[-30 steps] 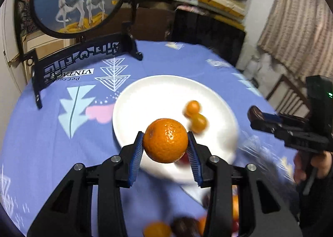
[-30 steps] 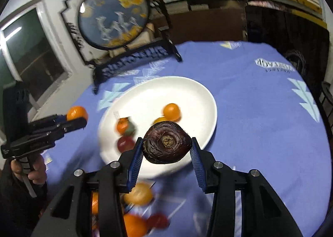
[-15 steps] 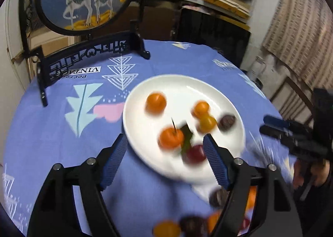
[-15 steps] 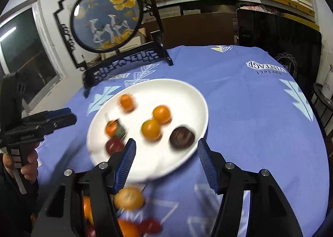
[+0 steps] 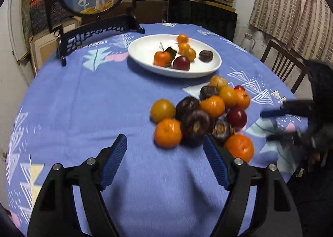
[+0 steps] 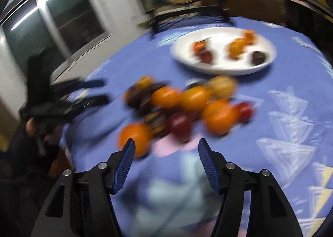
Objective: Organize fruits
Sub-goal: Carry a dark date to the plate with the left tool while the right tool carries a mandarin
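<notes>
both grippers are empty and spread wide right now. left gripper [image 5: 164, 149] hangs just short of the near edge of the fruit pile [image 5: 208, 112] on the blue tablecloth [image 5: 83, 112]; right gripper [image 6: 165, 151] sits low at the pile's other side, its view badly smeared, so detail there is hard to tell.

white plate [image 5: 143, 49] is further back on the table, apart from the pile, holding six pieces: a leafy orange one, a red one, three small orange ones, a dark one [image 5: 206, 56]. most of the fruit is not yet moved, my guess is under halfway.

step in hand looks like the next pick. closest to the left jaws: the orange mandarin [image 5: 168, 133] and the dark round fruit [image 5: 195, 126], touching each other. i'd take the mandarin first, it's on the outer edge and has free cloth on its left.

how to do it well, imo:
- centre the jaws on one fruit only, pads either side of its widest part
- come in low from the open side so a finger doesn't shove the neighbours
- close gently, the skins are soft and the round ones will roll
- right side: the orange one [image 6: 135, 139] nearest its left finger is the easy target
- keep the two grippers off the same fruit; they face each other across the pile

risk: nudging the heap sends fruit rolling toward the table edge.
</notes>
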A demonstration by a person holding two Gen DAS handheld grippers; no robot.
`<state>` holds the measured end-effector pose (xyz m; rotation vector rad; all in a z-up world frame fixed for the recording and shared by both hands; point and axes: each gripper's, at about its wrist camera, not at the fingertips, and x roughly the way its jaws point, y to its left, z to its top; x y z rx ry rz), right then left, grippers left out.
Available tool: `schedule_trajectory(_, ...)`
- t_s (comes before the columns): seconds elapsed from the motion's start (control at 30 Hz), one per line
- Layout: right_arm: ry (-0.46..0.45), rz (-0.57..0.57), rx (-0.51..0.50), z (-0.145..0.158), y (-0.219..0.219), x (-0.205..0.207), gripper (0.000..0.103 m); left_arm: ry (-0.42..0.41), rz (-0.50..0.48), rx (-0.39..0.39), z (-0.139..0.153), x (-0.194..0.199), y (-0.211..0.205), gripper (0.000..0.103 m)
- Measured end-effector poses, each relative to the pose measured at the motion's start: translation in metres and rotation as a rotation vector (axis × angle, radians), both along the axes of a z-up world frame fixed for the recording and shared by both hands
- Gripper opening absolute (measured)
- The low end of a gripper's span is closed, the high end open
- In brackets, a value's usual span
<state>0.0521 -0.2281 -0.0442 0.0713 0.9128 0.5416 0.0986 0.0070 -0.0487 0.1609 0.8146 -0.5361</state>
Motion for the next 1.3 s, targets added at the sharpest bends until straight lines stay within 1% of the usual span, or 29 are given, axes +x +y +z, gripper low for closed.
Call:
schedule_trajectory(0.07, -0.02, 0.045, -0.026, -0.002, 0.02, -0.009, 0.063, 0.011, 0.005, -0.005, -0.004, -0.003, 0.003, 0.074)
schedule_trajectory(0.17, -0.025, 0.061, -0.026, -0.003, 0.038, -0.01, 0.063, 0.016, 0.012, 0.022, -0.009, -0.007, 0.001, 0.074)
schedule_trajectory(0.3, -0.019, 0.051, -0.061, -0.01, 0.058, 0.003, 0.063, 0.004, 0.017, 0.058, -0.014, -0.008, -0.005, 0.074)
schedule_trajectory(0.33, -0.015, 0.042, -0.067, -0.013, 0.061, 0.006, 0.062, 0.003, 0.015, 0.059, -0.014, -0.008, -0.007, 0.074)
schedule_trajectory(0.4, -0.019, 0.018, -0.086, -0.016, 0.063, 0.008, 0.045, -0.003, 0.009, 0.061, -0.013, -0.007, -0.012, 0.073)
schedule_trajectory(0.47, -0.021, 0.013, -0.066, -0.014, 0.056, 0.006, 0.045, -0.013, 0.001, 0.064, -0.011, -0.007, -0.02, 0.073)
schedule_trajectory(0.6, -0.043, -0.029, -0.021, -0.008, 0.031, -0.005, 0.045, -0.071, -0.041, 0.069, -0.001, -0.01, -0.042, 0.073)
schedule_trajectory(0.7, -0.046, -0.098, 0.015, -0.005, 0.0, -0.012, 0.045, -0.114, -0.078, 0.106, 0.0, -0.01, -0.063, 0.074)
schedule_trajectory(0.77, -0.043, -0.14, 0.028, -0.004, -0.016, -0.015, 0.045, -0.104, -0.086, 0.124, -0.005, -0.004, -0.07, 0.066)
schedule_trajectory(0.83, -0.046, -0.165, 0.04, -0.004, -0.028, -0.017, 0.045, -0.069, -0.079, 0.134, -0.012, 0.007, -0.073, 0.048)
schedule_trajectory(0.87, -0.048, -0.173, 0.046, -0.004, -0.033, -0.019, 0.045, -0.084, -0.073, 0.134, -0.013, 0.008, -0.073, 0.045)
schedule_trajectory(0.9, -0.049, -0.177, 0.052, -0.004, -0.038, -0.021, 0.045, -0.083, -0.075, 0.129, -0.013, 0.008, -0.072, 0.041)
schedule_trajectory(0.93, -0.051, -0.179, 0.058, -0.004, -0.04, -0.021, 0.045, -0.069, -0.077, 0.109, -0.011, 0.008, -0.069, 0.04)
schedule_trajectory(1.03, -0.061, -0.177, 0.069, -0.001, -0.043, -0.022, 0.045, -0.041, -0.064, 0.062, -0.009, 0.007, -0.06, 0.039)
schedule_trajectory(1.2, -0.073, -0.179, 0.093, 0.003, -0.048, -0.016, 0.045, -0.058, -0.045, 0.02, 0.001, 0.002, -0.054, 0.039)
schedule_trajectory(1.3, -0.076, -0.176, 0.104, 0.006, -0.05, -0.011, 0.045, -0.078, -0.046, -0.013, 0.013, -0.001, -0.052, 0.039)
